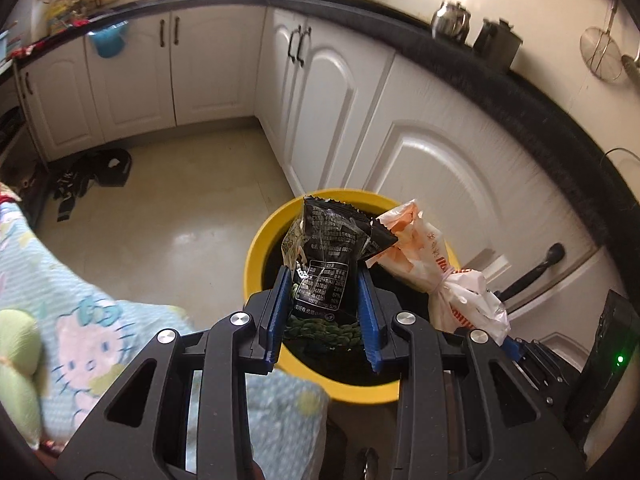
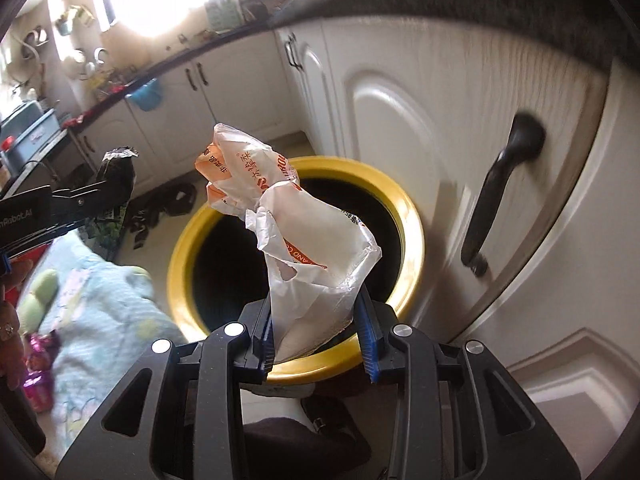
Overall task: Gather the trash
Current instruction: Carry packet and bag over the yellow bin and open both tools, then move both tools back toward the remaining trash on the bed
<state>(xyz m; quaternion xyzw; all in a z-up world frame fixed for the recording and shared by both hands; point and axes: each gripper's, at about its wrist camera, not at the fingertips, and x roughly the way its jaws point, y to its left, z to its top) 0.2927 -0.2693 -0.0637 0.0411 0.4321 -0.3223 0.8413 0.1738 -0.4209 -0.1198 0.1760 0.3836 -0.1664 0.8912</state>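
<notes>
A yellow-rimmed trash bin (image 1: 256, 252) with a black liner stands on the floor by the white cabinets; it also shows in the right wrist view (image 2: 412, 232). My left gripper (image 1: 324, 280) is shut on a black snack wrapper (image 1: 328, 248) and holds it upright over the bin. My right gripper (image 2: 316, 312) is shut on a white and orange plastic bag (image 2: 304, 240) above the bin's near rim. The bag shows in the left wrist view (image 1: 436, 276), right of the wrapper. The wrapper (image 2: 120, 176) and left gripper (image 2: 72, 200) show at the left of the right wrist view.
White cabinet doors (image 1: 432, 168) with black handles (image 2: 504, 192) stand right behind the bin. A light blue cartoon-print cloth (image 1: 80, 320) lies at the lower left. Dark straps (image 1: 92, 176) lie on the tiled floor. A kettle (image 1: 450, 20) stands on the black countertop.
</notes>
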